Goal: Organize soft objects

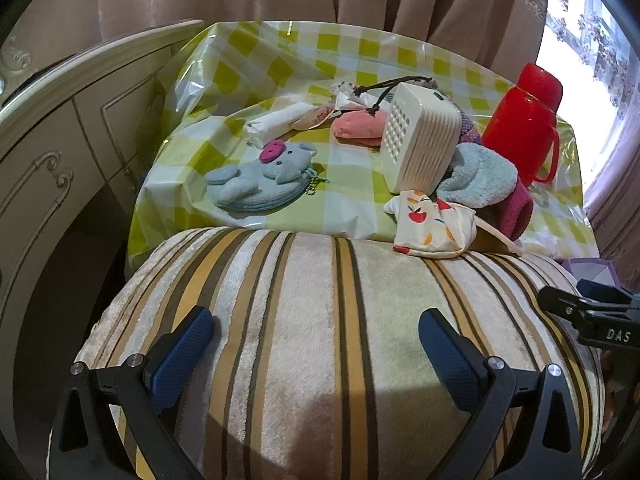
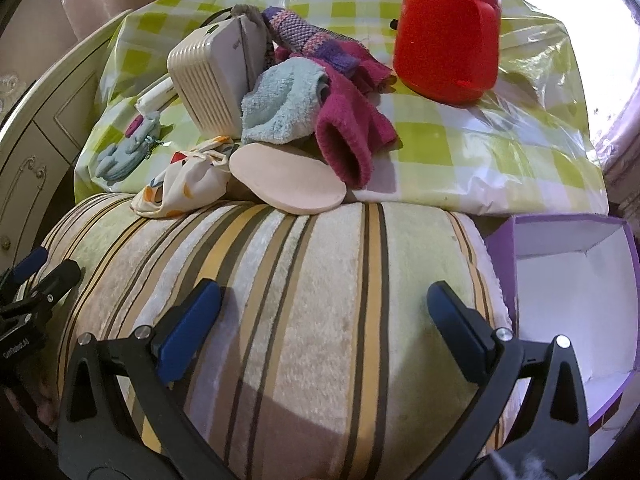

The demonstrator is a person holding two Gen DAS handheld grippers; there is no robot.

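Note:
Soft items lie on a table with a green-checked cloth point(image 1: 352, 196): a blue plush pouch point(image 1: 262, 178) point(image 2: 120, 156), a pink cloth point(image 1: 358, 128), a light blue sock point(image 1: 476, 178) point(image 2: 282, 106), a magenta sock point(image 2: 350, 136), a knitted purple piece point(image 2: 316, 42), a printed fabric pouch point(image 1: 432, 228) point(image 2: 184, 184) and a beige oval pad point(image 2: 286, 180). My left gripper point(image 1: 316, 340) is open and empty over a striped cushion point(image 1: 304, 280). My right gripper point(image 2: 324, 316) is open and empty over the same cushion point(image 2: 304, 264).
A cream ribbed box point(image 1: 418, 140) point(image 2: 212, 76) and a red flask point(image 1: 524, 120) point(image 2: 446, 28) stand among the soft items. An open purple box point(image 2: 572, 284) sits right of the cushion. A cream cabinet point(image 1: 60, 148) is at the left, curtains behind.

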